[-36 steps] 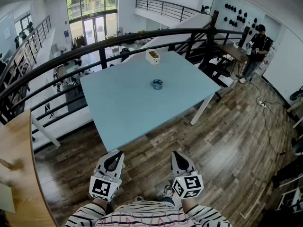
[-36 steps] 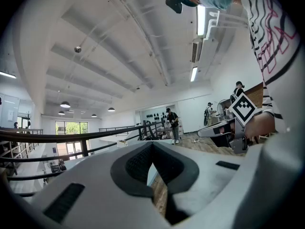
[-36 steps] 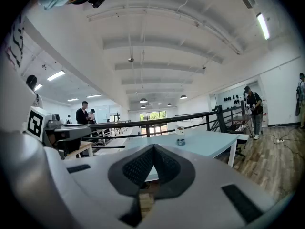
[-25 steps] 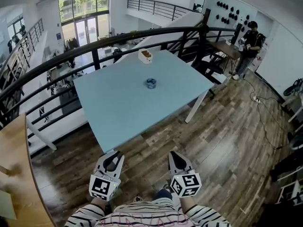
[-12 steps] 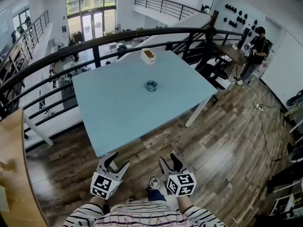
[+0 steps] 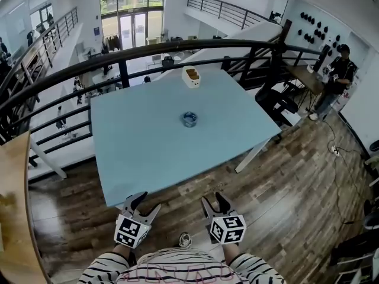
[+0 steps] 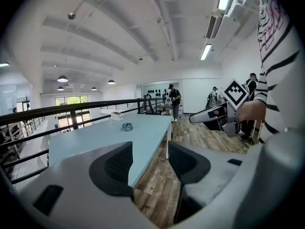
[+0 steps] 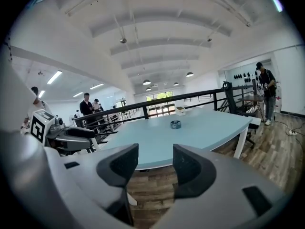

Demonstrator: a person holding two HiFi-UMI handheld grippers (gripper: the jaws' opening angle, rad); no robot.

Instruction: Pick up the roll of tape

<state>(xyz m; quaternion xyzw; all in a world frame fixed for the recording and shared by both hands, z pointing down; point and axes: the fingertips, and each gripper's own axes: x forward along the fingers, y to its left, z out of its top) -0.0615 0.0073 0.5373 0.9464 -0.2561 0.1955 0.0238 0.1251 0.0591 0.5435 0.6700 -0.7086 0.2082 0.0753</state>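
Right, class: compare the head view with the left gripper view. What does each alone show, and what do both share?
Head view only: the left gripper from above, jaws apart, and a shoe. Left gripper view only: ceiling lights and its empty pads close up. Both: the blue table, roll of tape, white box, railing, right gripper.

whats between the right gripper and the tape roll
Head view: only wood floor and bare tabletop before the tape roll. The right gripper, jaws empty, has just been opening.
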